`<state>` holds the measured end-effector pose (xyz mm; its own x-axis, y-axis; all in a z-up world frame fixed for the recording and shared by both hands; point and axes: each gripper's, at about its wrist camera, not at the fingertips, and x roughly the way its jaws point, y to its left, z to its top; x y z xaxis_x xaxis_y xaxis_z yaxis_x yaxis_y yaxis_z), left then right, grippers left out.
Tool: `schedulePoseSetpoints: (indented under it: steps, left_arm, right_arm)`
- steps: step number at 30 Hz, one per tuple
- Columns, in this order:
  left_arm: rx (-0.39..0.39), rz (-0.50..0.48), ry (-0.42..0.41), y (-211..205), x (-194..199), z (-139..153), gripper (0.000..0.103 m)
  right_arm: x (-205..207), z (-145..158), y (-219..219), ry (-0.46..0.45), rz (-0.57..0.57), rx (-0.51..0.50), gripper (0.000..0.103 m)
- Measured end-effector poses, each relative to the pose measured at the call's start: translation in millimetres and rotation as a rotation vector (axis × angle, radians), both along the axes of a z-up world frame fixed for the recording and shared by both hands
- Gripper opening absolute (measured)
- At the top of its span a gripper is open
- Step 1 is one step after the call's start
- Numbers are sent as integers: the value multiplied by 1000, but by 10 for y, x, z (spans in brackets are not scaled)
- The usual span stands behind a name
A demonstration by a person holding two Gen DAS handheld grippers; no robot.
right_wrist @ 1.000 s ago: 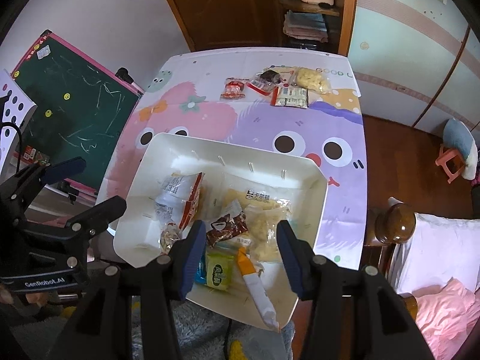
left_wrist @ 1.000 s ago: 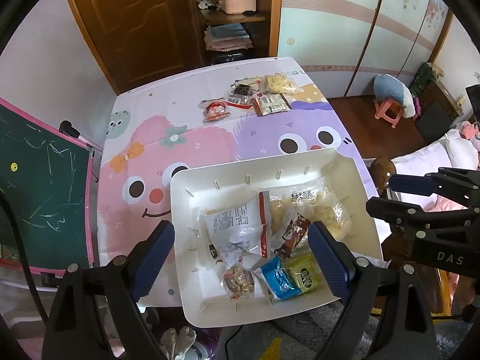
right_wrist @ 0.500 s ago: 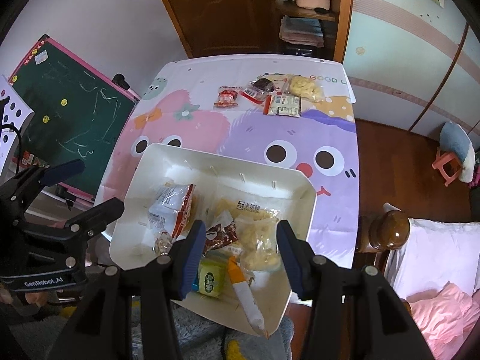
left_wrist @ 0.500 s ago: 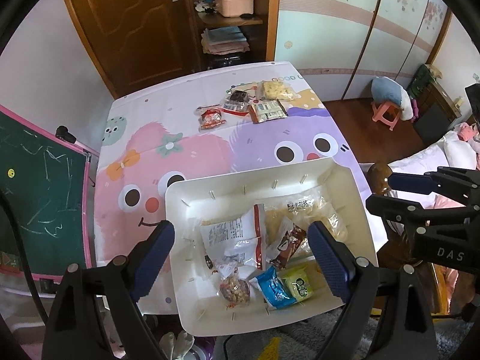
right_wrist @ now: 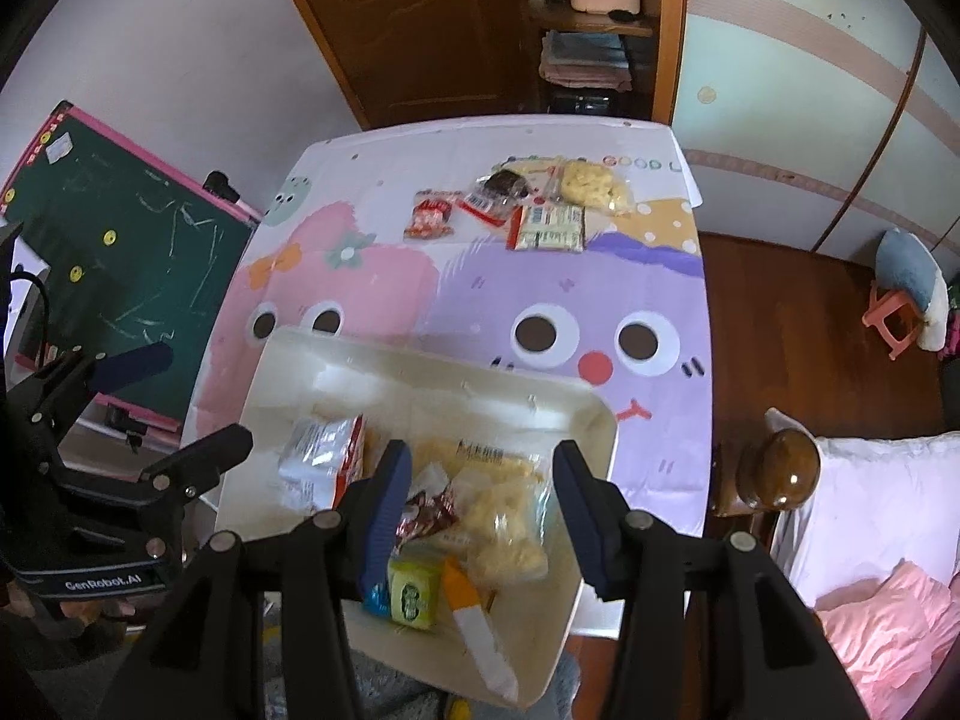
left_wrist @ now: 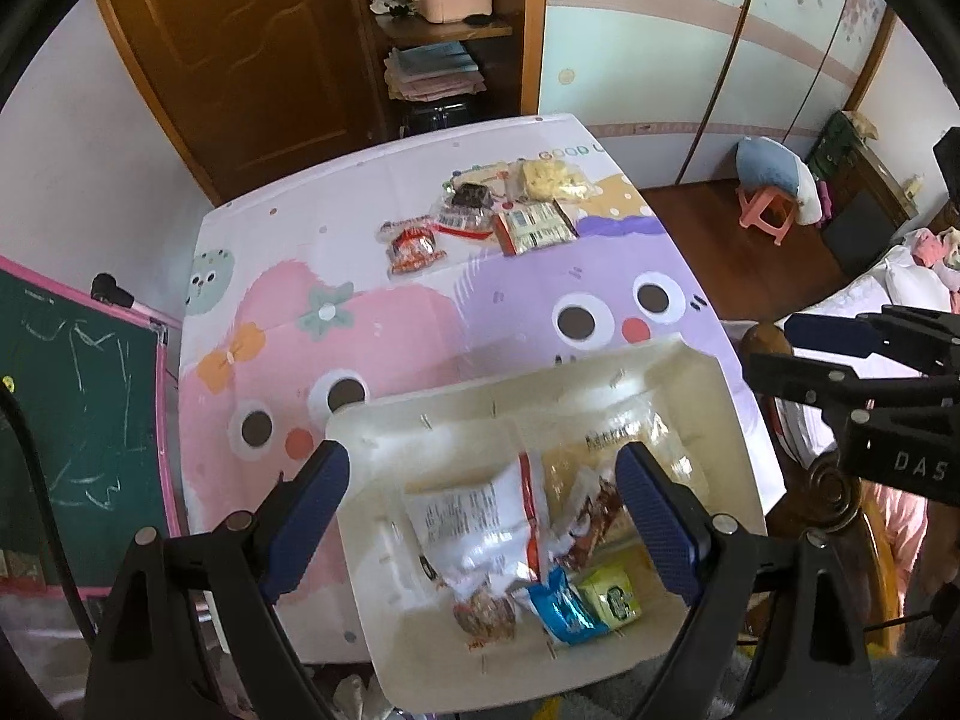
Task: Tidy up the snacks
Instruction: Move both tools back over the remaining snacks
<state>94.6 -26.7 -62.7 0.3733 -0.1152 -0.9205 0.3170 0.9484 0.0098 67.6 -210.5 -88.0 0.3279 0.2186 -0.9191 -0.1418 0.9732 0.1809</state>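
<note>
Four snack packets remain on the table, clustered near its far edge toward the right corner: a red packet, a dark cookie pack, a beige flat pack and a yellow puffs bag. The white tray sits at the near edge, overhanging it, already loaded with a white-and-red bag, a brown wrapper, a blue pack, a green pack and others. Step judged: mid-task, between picks; a reach across to the far cluster is called for next, likely the red packet as the closest. Left gripper is held over the tray with jaws wide and nothing between the pads; right gripper is likewise empty, jaws spread at a middling width. An orange-and-white stick pack at the tray's near-right corner is shown only by the right wrist view; the blue pack is mostly hidden there behind a finger. Each view catches the other gripper at its edge.
</note>
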Motion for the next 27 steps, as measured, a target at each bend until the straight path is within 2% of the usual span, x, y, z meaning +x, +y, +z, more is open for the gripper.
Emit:
schedulePoseSetpoints:
  steps: [6, 12, 16, 18, 22, 27]
  left_arm:
    - [-19, 21, -49, 74, 489, 200, 90]
    - [-67, 61, -111, 157, 1134, 438, 90]
    - [-100, 104, -125, 214, 1587, 445, 90]
    - [-126, 124, -116, 235, 1788, 386, 90]
    - [-158, 160, -75, 261, 2231, 73, 90]
    - [-104, 182, -12, 226, 2602, -571, 90]
  right_arm:
    - [411, 159, -26, -54, -22, -38, 50]
    - [975, 479, -51, -149, -52, -69, 50]
    - [1366, 556, -68, -189, -88, -68, 54]
    - [1550, 515, -82, -194, -108, -51, 58]
    - [1938, 257, -92, -185, -144, -56, 66]
    - [2307, -349, -35, -106, -157, -71, 68]
